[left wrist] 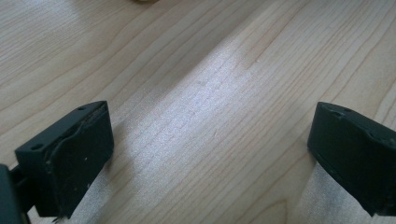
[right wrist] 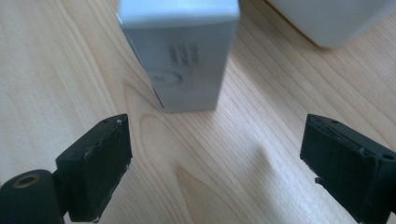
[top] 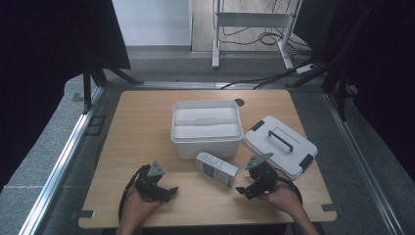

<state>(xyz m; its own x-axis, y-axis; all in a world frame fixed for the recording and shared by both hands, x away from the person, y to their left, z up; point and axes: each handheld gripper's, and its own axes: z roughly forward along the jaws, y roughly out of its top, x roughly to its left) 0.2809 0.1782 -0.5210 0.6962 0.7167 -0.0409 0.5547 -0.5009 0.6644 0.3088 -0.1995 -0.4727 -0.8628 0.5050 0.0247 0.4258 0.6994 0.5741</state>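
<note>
Both tongs gape; right tongs (right wrist: 215, 163) face carton (right wrist: 182, 51).

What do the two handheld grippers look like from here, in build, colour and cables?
Both are black. The left gripper and right gripper each carry a grey three-cornered plate on top and trail a black cable looping back past the hand. Up close, each has two blocky black jaws with small holes and scuffed, chipped edges. Both forearms are bare, with no sleeves.

Matt pale wood table (top: 147, 132), smooth white plastic box (top: 206, 128), cardboard carton (top: 217, 169)
</note>
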